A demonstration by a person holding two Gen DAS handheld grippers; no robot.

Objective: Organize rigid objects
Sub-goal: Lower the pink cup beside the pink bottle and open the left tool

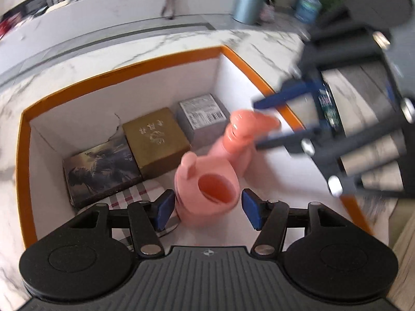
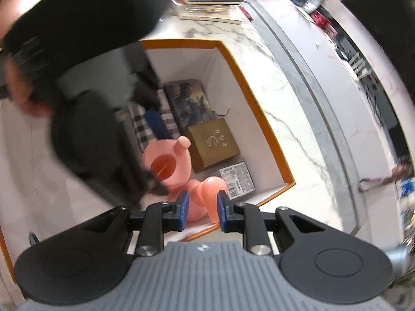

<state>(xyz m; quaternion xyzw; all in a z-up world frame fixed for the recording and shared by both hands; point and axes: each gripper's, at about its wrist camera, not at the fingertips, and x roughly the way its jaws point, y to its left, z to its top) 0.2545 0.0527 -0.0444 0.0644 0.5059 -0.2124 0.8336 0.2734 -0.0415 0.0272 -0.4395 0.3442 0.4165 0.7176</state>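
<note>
Pink plastic watering-can toy (image 1: pixel 207 189) rests in orange-rimmed white box (image 1: pixel 77 88), boxes at 11 o'clock; left hand-held gripper (image 1: pixel 207 211) wide, right hand-held gripper (image 2: pixel 201 210) narrow, neither gripping, probably releasing.

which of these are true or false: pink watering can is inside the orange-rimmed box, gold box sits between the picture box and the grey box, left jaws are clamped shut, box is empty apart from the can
1. The pink watering can is inside the orange-rimmed box. True.
2. The gold box sits between the picture box and the grey box. True.
3. The left gripper is clamped shut. False: its jaws stand open either side of the can.
4. The box holds only the can. False: three smaller boxes lie inside.
</note>
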